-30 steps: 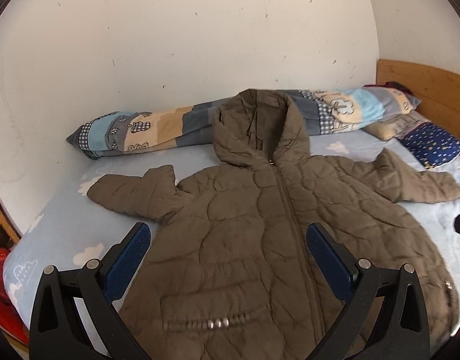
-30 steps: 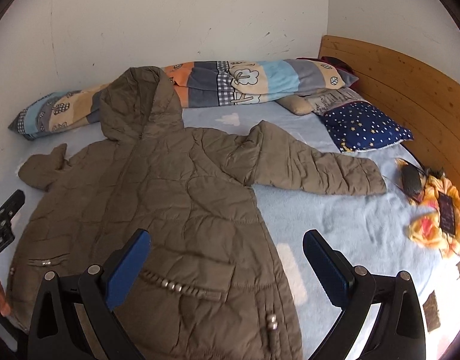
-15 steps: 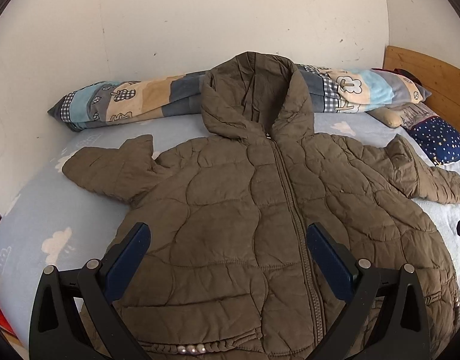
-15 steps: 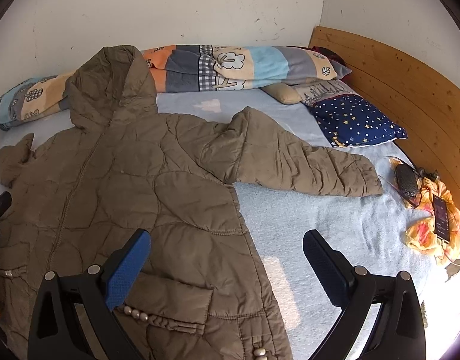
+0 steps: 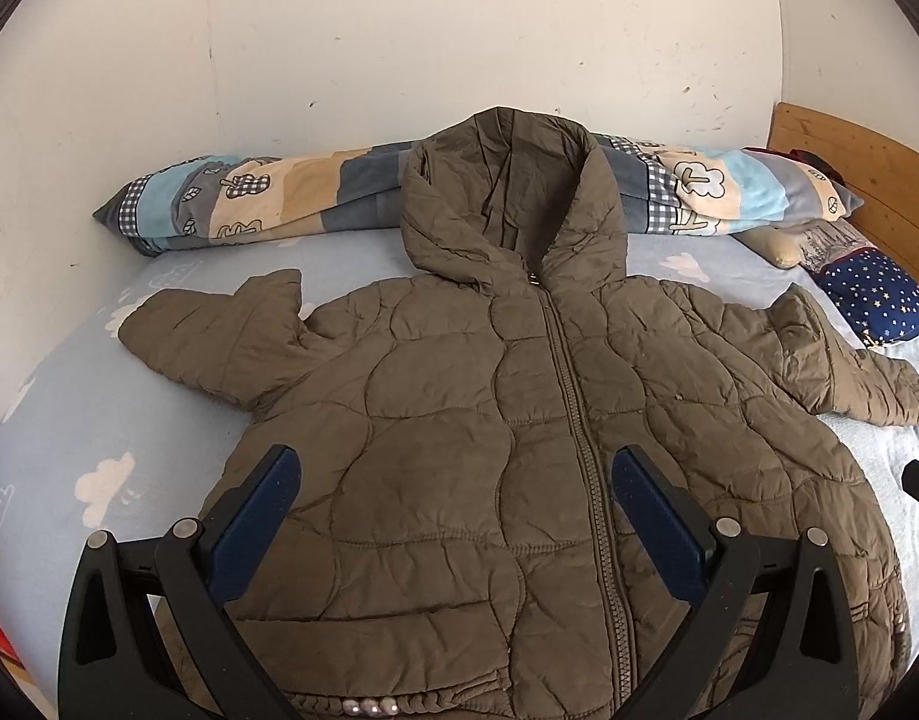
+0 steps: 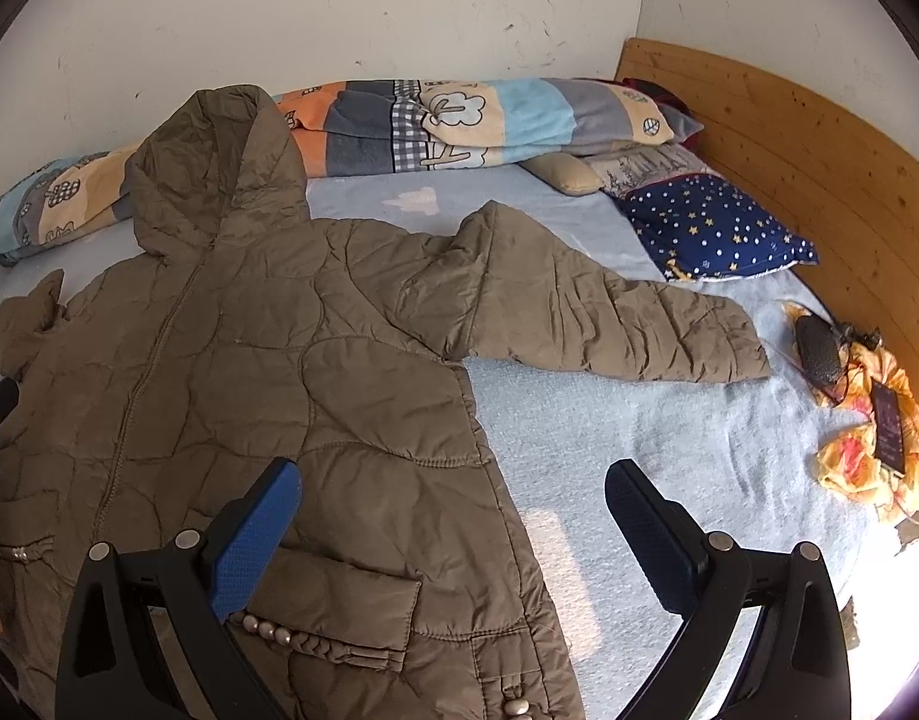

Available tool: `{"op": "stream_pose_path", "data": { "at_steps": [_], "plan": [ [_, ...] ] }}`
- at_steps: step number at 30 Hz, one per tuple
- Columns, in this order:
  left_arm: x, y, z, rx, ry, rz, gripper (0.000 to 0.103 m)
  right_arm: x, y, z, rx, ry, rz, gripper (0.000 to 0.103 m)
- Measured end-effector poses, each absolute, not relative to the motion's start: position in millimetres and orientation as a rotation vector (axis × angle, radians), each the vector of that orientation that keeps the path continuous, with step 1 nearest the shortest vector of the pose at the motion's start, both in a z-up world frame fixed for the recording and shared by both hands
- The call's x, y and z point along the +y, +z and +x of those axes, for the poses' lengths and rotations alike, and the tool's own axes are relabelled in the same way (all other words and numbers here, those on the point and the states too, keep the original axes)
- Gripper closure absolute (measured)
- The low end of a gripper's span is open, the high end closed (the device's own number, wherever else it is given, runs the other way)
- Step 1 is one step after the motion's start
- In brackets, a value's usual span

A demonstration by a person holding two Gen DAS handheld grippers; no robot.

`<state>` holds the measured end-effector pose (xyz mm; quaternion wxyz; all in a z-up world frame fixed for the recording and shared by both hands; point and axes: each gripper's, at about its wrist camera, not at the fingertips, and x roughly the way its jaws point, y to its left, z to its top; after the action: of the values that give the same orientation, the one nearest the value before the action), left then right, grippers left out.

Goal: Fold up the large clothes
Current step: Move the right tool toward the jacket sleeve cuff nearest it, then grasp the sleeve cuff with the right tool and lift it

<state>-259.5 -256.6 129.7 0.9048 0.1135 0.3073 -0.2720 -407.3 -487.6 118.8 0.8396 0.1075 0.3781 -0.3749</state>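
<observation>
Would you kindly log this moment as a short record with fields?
garment: brown hooded jacket, spread flat, zipped, sleeves out
surface: bed with light blue sheet
left gripper: open, above jacket front, holding nothing
right gripper: open, over jacket's edge, holding nothing
behind: rolled patchwork blanket, star pillow
folding: not begun

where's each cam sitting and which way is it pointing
Left wrist: on the left gripper, over the jacket hem, facing the hood and wall; its own open fingers show.
Right wrist: on the right gripper, over the jacket's right edge, facing the sleeve, star pillow and headboard; open fingers show.
Shared: jacket, patchwork quilt, star pillow, headboard.
</observation>
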Motion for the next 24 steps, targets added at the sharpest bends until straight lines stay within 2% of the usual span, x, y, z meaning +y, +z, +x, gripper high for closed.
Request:
{"op": "stream_pose_path", "data": {
  "at_steps": [6, 9, 10, 14, 16, 21, 24],
  "plan": [
    [-257.7, 126.3, -253.7, 0.648, -0.549, 0.245, 0.000, -560.7, 122.1, -438.1, 0.726, -0.735, 0.562, 0.001],
    [-257.9, 124.9, -248.9, 0.657, -0.548, 0.244, 0.000, -614.6, 117.1, -464.7, 0.670, -0.774, 0.732, 0.005],
    [-258.4, 125.0, -247.3, 0.662, -0.548, 0.239, 0.000, -632.9, 114.6, -474.7, 0.650, -0.793, 0.778, 0.009],
    [-258.7, 123.4, -244.9, 0.698, -0.564, 0.230, 0.000, -704.8, 102.0, -517.5, 0.552, -0.843, 0.946, 0.040],
    [-260.2, 121.2, -246.0, 0.708, -0.578, 0.235, 0.000, -732.6, 99.0, -538.4, 0.491, -0.882, 1.007, 0.052],
    [-264.2, 115.3, -246.9, 0.742, -0.602, 0.237, 0.000, -790.5, 76.0, -582.9, 0.374, -0.981, 1.182, 0.067],
    [-265.9, 112.0, -246.8, 0.751, -0.607, 0.240, 0.000, -813.2, 62.4, -599.3, 0.322, -1.011, 1.239, 0.067]
  ]
}}
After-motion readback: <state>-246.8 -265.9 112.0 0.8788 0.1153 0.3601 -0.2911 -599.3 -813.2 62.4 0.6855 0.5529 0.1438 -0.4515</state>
